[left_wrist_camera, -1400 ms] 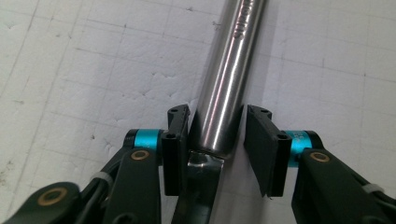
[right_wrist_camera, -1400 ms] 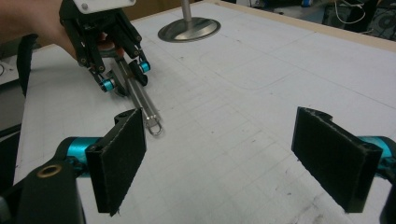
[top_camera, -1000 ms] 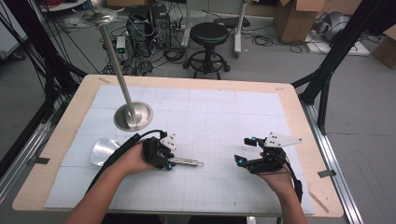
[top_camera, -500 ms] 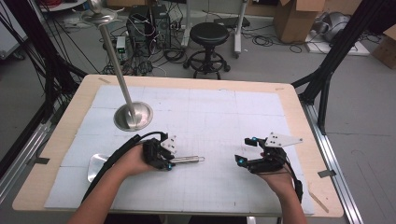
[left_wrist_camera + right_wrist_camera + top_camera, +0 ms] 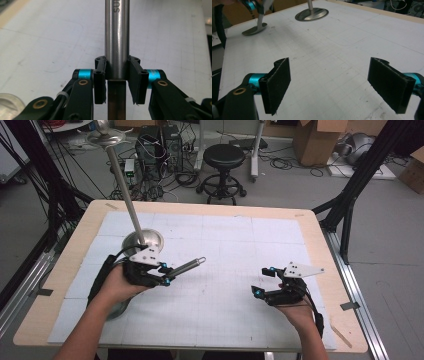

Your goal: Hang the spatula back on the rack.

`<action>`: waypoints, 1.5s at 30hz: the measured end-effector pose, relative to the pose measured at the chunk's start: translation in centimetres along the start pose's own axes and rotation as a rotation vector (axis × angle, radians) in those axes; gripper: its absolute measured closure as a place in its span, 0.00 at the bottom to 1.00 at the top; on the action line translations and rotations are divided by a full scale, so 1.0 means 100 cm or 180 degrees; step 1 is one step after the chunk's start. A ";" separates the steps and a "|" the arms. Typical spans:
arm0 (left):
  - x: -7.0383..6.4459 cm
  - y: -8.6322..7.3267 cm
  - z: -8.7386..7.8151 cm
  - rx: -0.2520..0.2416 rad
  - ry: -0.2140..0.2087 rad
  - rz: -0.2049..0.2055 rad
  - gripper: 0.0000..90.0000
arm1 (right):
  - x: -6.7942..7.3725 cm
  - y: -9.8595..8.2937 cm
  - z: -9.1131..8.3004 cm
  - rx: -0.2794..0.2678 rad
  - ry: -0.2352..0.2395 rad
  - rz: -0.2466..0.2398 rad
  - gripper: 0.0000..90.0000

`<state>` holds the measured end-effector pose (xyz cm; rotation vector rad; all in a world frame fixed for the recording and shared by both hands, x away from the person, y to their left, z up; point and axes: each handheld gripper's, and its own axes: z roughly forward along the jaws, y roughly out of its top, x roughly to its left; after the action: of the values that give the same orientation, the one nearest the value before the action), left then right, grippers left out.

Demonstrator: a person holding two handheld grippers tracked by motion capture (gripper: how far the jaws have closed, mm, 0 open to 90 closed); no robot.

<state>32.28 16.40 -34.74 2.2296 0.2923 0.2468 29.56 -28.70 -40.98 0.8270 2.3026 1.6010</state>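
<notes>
The high view looks forward and down from above the person's side, taking in the whole table [image 5: 320, 245], with floor, a stool [image 5: 222, 157] and boxes beyond. The left gripper view sits very close behind the left gripper [image 5: 117, 82], looking along its jaws at a steel handle [image 5: 117, 37] and the white tabletop behind. The right gripper view rides low on the right gripper [image 5: 339, 82], facing across the table towards the round stand base [image 5: 312, 14]. That base [image 5: 143, 241] and both grippers also appear in the high view.
</notes>
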 end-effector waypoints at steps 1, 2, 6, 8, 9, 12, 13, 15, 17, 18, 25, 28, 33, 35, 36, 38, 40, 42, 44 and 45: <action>0.000 0.000 -0.006 -0.0063 0.0012 -0.0011 0.77 | 0.000 0.000 0.000 0.0004 0.0001 -0.0001 0.19; 0.001 0.000 -0.012 -0.0120 0.0028 -0.0024 0.77 | 0.000 0.000 0.000 0.0011 -0.0005 -0.0002 0.19; 0.002 0.000 -0.030 -0.0291 0.0106 -0.0050 0.77 | 0.001 0.000 -0.002 -0.0011 -0.0022 0.0009 0.19; 0.003 -0.001 -0.038 -0.0330 0.0157 -0.0062 0.77 | 0.001 0.000 -0.003 -0.0016 -0.0025 0.0013 0.19; 0.004 -0.001 -0.041 -0.0381 0.0169 -0.0080 0.77 | 0.001 0.000 -0.002 -0.0015 -0.0021 0.0012 0.19; 0.006 0.000 -0.053 -0.0472 0.0241 -0.0079 0.77 | 0.001 -0.001 -0.001 -0.0005 -0.0013 0.0012 0.19; 0.007 0.000 -0.056 -0.0516 0.0266 -0.0105 0.77 | 0.001 -0.001 0.000 0.0003 -0.0015 0.0012 0.19; 0.009 0.002 -0.065 -0.0587 0.0310 -0.0126 0.77 | 0.001 -0.001 0.000 0.0005 -0.0005 0.0008 0.20; 0.011 0.004 -0.074 -0.0679 0.0354 -0.0147 0.77 | 0.001 -0.001 0.000 0.0006 -0.0002 0.0005 0.20; 0.012 0.005 -0.078 -0.0743 0.0363 -0.0164 0.77 | 0.001 -0.001 0.000 0.0003 -0.0004 0.0010 0.19; 0.021 0.006 -0.104 -0.1093 0.0523 -0.0281 0.77 | 0.001 -0.001 0.000 -0.0009 -0.0009 -0.0004 0.19; 0.025 0.005 -0.112 -0.1206 0.0573 -0.0379 0.77 | 0.002 -0.001 0.000 0.0002 0.0000 0.0007 0.20; 0.031 0.005 -0.123 -0.1291 0.0664 -0.0460 0.77 | 0.002 -0.001 0.000 0.0006 0.0000 0.0001 0.20; 0.033 0.005 -0.128 -0.1334 0.0684 -0.0509 0.77 | 0.002 -0.001 0.001 0.0009 0.0001 0.0006 0.20; 0.035 0.006 -0.131 -0.1337 0.0707 -0.0515 0.77 | 0.002 -0.001 0.001 0.0003 -0.0002 -0.0007 0.20; 0.038 0.007 -0.136 -0.1382 0.0766 -0.0544 0.77 | 0.002 -0.001 0.001 0.0013 0.0003 0.0002 0.20; 0.042 0.009 -0.142 -0.1399 0.0801 -0.0562 0.77 | 0.002 -0.001 0.001 0.0022 0.0003 -0.0003 0.19; 0.045 0.012 -0.149 -0.1412 0.0837 -0.0558 0.77 | 0.002 -0.001 0.002 0.0022 0.0005 -0.0006 0.20; 0.047 0.015 -0.155 -0.1434 0.0859 -0.0560 0.77 | 0.002 -0.001 0.002 0.0032 0.0013 0.0009 0.19; 0.048 0.017 -0.158 -0.1455 0.0857 -0.0573 0.77 | 0.002 -0.001 0.002 0.0027 0.0013 0.0004 0.20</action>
<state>32.75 28.41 -23.30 1.7074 0.5228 0.4677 29.42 -28.47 -41.12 0.8279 2.3138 1.5959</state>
